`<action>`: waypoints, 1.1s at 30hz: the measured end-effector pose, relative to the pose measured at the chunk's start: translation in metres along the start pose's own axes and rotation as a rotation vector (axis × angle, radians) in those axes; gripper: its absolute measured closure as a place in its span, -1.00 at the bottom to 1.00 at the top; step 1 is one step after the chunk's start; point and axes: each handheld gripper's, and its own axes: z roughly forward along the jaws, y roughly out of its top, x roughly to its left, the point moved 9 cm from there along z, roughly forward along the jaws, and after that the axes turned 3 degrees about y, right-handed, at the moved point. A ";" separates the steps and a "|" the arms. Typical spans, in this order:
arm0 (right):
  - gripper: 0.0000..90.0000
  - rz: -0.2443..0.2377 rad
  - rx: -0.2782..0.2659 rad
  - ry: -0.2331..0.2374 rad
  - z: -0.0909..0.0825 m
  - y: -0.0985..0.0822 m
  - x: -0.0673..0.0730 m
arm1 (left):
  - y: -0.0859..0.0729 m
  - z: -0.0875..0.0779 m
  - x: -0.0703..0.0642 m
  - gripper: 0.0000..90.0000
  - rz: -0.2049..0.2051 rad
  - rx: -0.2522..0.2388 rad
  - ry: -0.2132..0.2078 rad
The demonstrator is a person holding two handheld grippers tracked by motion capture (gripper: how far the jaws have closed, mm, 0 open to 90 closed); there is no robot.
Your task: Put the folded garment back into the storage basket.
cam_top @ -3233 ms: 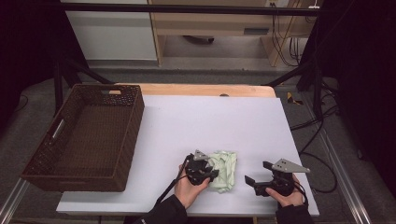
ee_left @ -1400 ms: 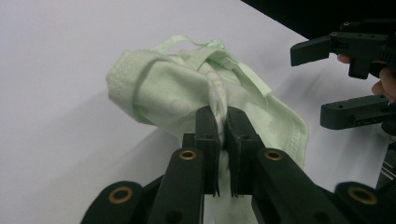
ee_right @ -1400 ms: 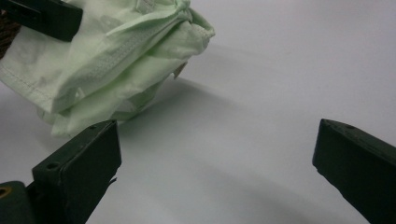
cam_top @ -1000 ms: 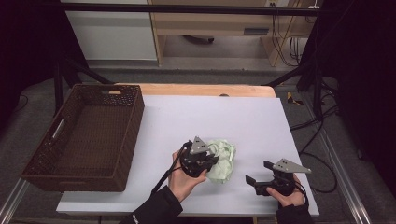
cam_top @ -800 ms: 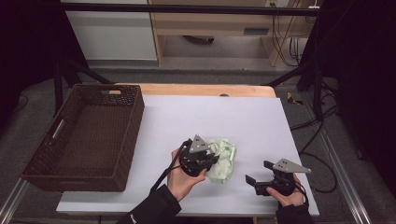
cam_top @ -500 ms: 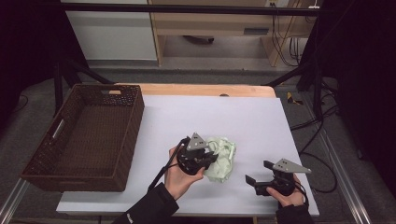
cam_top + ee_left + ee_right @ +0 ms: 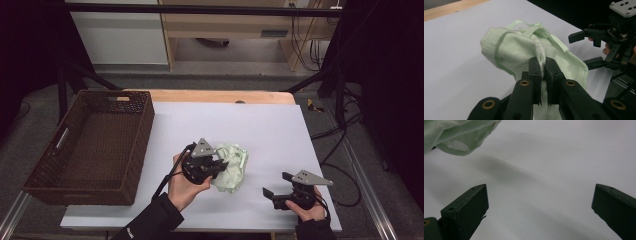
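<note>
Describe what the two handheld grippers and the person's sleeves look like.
Both the left gripper and the right gripper are black, two-jawed, each topped by a grey three-cornered plate. The left gripper trails a black cable and has brass-coloured pivot rings. The sleeves are dark.

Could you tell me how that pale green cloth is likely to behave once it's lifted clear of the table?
The green cloth will probably hang floppy: it bunches into soft folds where the left gripper pinches it. It looks thin and light, so one narrow pinch should carry it. Its loose straps may dangle and snag on the wicker basket.
</note>
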 end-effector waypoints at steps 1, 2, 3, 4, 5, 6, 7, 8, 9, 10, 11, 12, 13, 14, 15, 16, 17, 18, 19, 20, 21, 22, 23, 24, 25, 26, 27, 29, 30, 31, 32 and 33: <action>-0.97 -0.002 -0.001 0.001 0.000 0.000 0.000 | 0.000 -0.001 0.001 0.86 0.001 0.000 -0.001; -0.97 -0.001 -0.001 0.002 0.000 0.000 0.000 | 0.001 -0.002 0.001 0.86 0.002 0.001 -0.002; -0.97 -0.002 -0.002 0.001 0.000 0.000 0.000 | 0.001 -0.003 0.002 0.86 0.005 0.003 -0.002; -0.97 -0.002 -0.002 0.001 0.000 0.000 0.000 | 0.001 -0.004 0.003 0.86 0.006 0.006 -0.002; -0.97 -0.002 -0.002 0.001 0.000 0.000 0.000 | 0.001 -0.005 0.004 0.86 0.006 0.008 -0.001; -0.97 0.000 -0.001 0.002 0.000 0.000 0.000 | 0.001 -0.006 0.004 0.86 0.006 0.009 -0.001; -0.97 -0.001 -0.001 0.002 0.000 0.000 0.000 | 0.000 -0.007 0.006 0.86 0.005 0.010 -0.001; -0.97 0.000 -0.001 0.002 0.000 0.000 0.000 | 0.000 -0.008 0.007 0.86 0.003 0.011 0.000; -0.97 -0.002 -0.001 0.002 0.000 0.000 0.000 | 0.001 -0.009 0.008 0.86 0.001 0.011 0.001; -0.97 -0.001 -0.001 0.001 0.000 0.000 0.000 | 0.001 -0.010 0.009 0.86 0.001 0.011 0.000; -0.97 -0.002 -0.001 0.001 0.000 0.000 0.000 | 0.001 -0.011 0.010 0.87 0.001 0.011 0.001; -0.97 -0.001 -0.001 0.000 0.000 0.000 0.000 | 0.001 -0.012 0.010 0.86 0.002 0.013 0.001; -0.97 -0.002 -0.002 0.000 0.000 0.000 0.000 | 0.002 -0.013 0.011 0.86 0.004 0.013 0.001; -0.97 -0.002 -0.002 0.000 0.000 0.000 0.000 | 0.002 -0.015 0.012 0.86 0.005 0.014 0.002; -0.97 -0.002 -0.002 0.001 0.000 0.000 0.000 | 0.002 -0.016 0.013 0.86 0.007 0.014 0.004; -0.97 -0.002 -0.001 0.001 0.000 0.000 0.000 | 0.003 -0.018 0.014 0.86 0.009 0.015 0.007; -0.97 -0.001 0.000 0.002 0.000 0.000 0.000 | 0.003 -0.019 0.015 0.86 0.011 0.016 0.008; -0.97 -0.001 0.000 0.002 0.000 0.000 0.000 | 0.003 -0.020 0.016 0.86 0.011 0.017 0.011; -0.97 -0.001 0.000 0.002 0.000 0.000 0.000 | 0.003 -0.022 0.017 0.86 0.011 0.019 0.013; -0.97 -0.002 -0.001 0.001 0.000 0.000 0.000 | 0.003 -0.023 0.018 0.86 0.011 0.020 0.015; -0.97 0.000 -0.002 0.000 0.000 0.000 0.000 | 0.004 -0.025 0.020 0.86 0.012 0.020 0.020; -0.97 -0.001 -0.001 0.001 0.000 0.000 0.000 | 0.004 -0.026 0.021 0.86 0.012 0.020 0.021; -0.97 -0.002 -0.001 0.000 0.000 0.000 0.000 | 0.004 -0.027 0.022 0.86 0.012 0.019 0.022; -0.97 -0.002 -0.001 0.000 0.000 0.000 0.000 | 0.004 -0.028 0.023 0.86 0.013 0.019 0.023; -0.97 -0.001 -0.002 0.001 0.000 0.000 0.000 | 0.004 -0.030 0.024 0.86 0.014 0.019 0.024; -0.97 -0.002 -0.003 0.000 0.000 0.000 -0.001 | 0.005 -0.032 0.026 0.86 0.014 0.018 0.028; -0.97 -0.003 -0.005 -0.001 0.000 0.001 -0.001 | 0.005 -0.033 0.027 0.86 0.015 0.019 0.030; -0.97 -0.003 -0.006 -0.002 0.000 0.001 -0.001 | 0.005 -0.037 0.030 0.86 0.013 0.019 0.035; -0.97 -0.001 -0.005 -0.001 0.000 0.001 -0.001 | 0.005 -0.038 0.031 0.86 0.012 0.020 0.035; -0.97 -0.002 -0.005 0.000 0.000 0.001 0.000 | 0.004 -0.040 0.033 0.86 0.010 0.020 0.038; -0.97 -0.002 -0.005 0.000 0.000 0.001 0.000 | 0.004 -0.041 0.034 0.86 0.010 0.022 0.041; -0.97 0.000 -0.004 0.001 0.000 0.001 0.000 | 0.004 -0.042 0.036 0.86 0.011 0.023 0.043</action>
